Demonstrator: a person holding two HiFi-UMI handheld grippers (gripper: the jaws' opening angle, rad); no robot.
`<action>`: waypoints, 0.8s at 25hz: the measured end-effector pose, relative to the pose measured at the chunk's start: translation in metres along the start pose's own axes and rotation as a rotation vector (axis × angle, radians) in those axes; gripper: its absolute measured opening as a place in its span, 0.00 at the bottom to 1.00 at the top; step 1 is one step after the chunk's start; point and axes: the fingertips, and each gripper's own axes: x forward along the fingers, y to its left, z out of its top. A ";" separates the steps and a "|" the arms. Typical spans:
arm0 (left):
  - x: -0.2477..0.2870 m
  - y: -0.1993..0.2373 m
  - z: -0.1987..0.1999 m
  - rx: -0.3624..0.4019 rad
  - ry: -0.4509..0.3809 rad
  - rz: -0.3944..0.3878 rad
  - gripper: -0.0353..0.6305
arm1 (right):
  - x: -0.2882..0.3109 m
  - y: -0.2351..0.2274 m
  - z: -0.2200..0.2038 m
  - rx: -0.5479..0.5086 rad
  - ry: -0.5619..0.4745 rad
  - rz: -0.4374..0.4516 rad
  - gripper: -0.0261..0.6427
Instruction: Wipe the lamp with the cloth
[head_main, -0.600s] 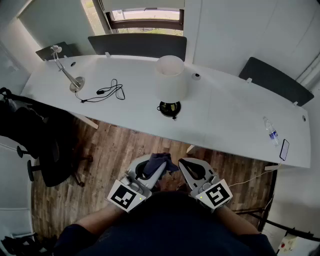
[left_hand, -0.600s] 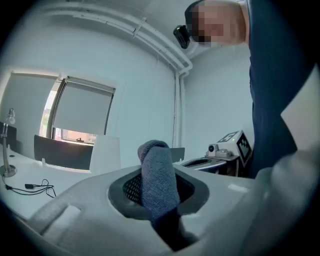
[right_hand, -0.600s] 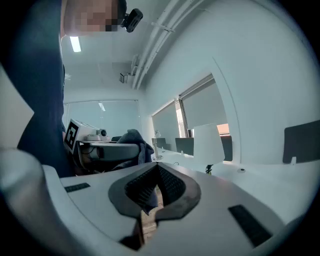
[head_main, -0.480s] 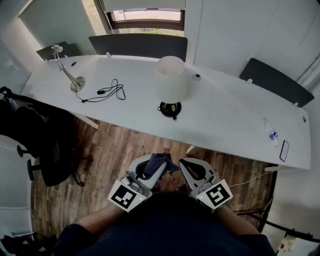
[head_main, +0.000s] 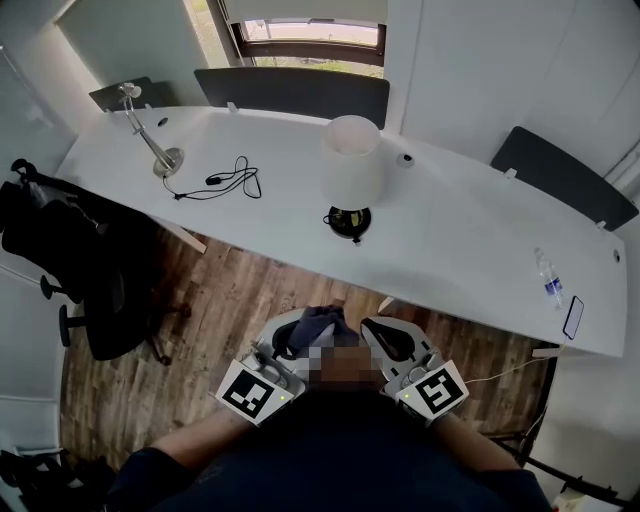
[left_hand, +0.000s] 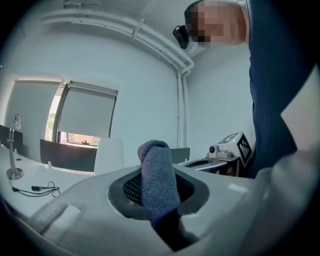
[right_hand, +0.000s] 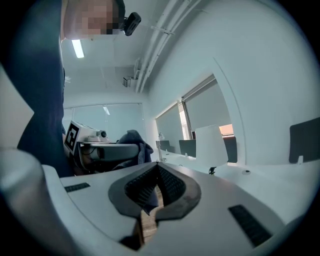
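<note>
Head view | left gripper (head_main: 306, 336) clamps cloth (head_main: 320, 321) | lamp (head_main: 352, 168) on table (head_main: 460, 245)

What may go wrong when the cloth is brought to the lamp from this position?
The lamp has a wide shade on a small base; a sideways push might tip it, and the right gripper is shut, not steadying it.
The cloth sticks up loosely from the left gripper and may slip.

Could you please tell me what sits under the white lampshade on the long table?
Under the white cylindrical lampshade a round black base rests on the long white table. The shade covers whatever joins them, and any bulb.
</note>
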 end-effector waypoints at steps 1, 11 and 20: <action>0.000 0.001 0.000 -0.002 -0.002 0.012 0.15 | -0.001 -0.001 -0.002 0.001 0.002 0.003 0.06; 0.022 0.041 0.005 -0.018 -0.025 0.053 0.15 | 0.020 -0.031 -0.002 -0.010 0.035 0.000 0.06; 0.076 0.118 0.031 0.002 -0.086 -0.017 0.15 | 0.078 -0.092 0.027 -0.050 0.040 -0.086 0.06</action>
